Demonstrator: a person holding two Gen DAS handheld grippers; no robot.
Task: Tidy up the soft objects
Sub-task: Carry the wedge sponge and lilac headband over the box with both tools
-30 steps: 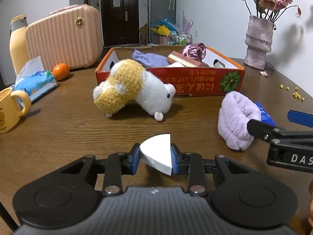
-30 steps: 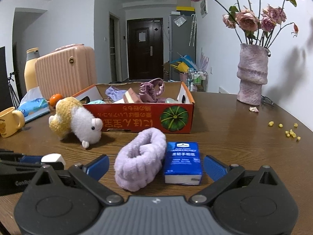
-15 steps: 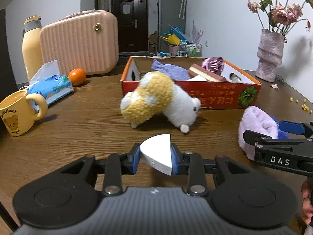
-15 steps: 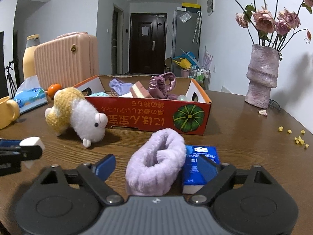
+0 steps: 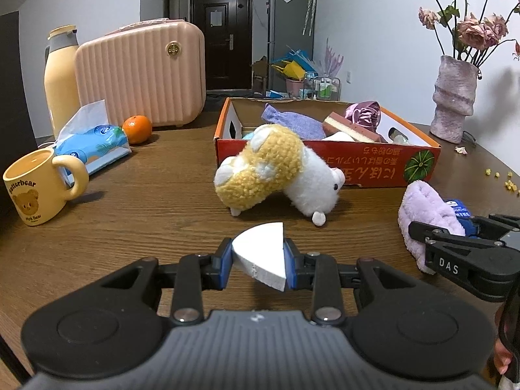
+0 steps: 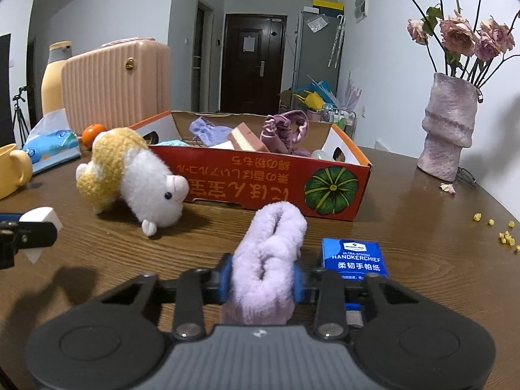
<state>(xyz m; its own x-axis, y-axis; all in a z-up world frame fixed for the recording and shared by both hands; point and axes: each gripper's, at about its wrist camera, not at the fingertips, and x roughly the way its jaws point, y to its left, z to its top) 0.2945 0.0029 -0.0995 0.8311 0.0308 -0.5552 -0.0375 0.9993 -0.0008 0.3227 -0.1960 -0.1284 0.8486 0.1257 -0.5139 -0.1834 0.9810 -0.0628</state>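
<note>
My left gripper (image 5: 258,269) is shut on a white foam wedge (image 5: 256,248), held just above the wooden table. My right gripper (image 6: 263,279) has its jaws closing tight on a fluffy lilac band (image 6: 276,227), and the blue pads press into both of its sides. The left wrist view shows that band (image 5: 422,208) at the right edge. A yellow-and-white plush toy (image 5: 276,169) lies in front of the red cardboard box (image 5: 325,164). The box holds several soft items. The foam wedge (image 6: 39,216) also shows at the left edge of the right wrist view.
A blue handkerchief pack (image 6: 356,256) lies right beside the band. A yellow mug (image 5: 35,188), a tissue pack (image 5: 91,143), an orange (image 5: 137,124), a pink case (image 5: 139,71) and a bottle (image 5: 60,74) stand at the left. A vase (image 5: 453,97) and crumbs (image 6: 503,237) are at the right.
The right gripper's wide-open jaws moved forward around the lilac band and closed on it. The left gripper kept its hold on the foam wedge and shifted so the plush toy and box sit further right.
</note>
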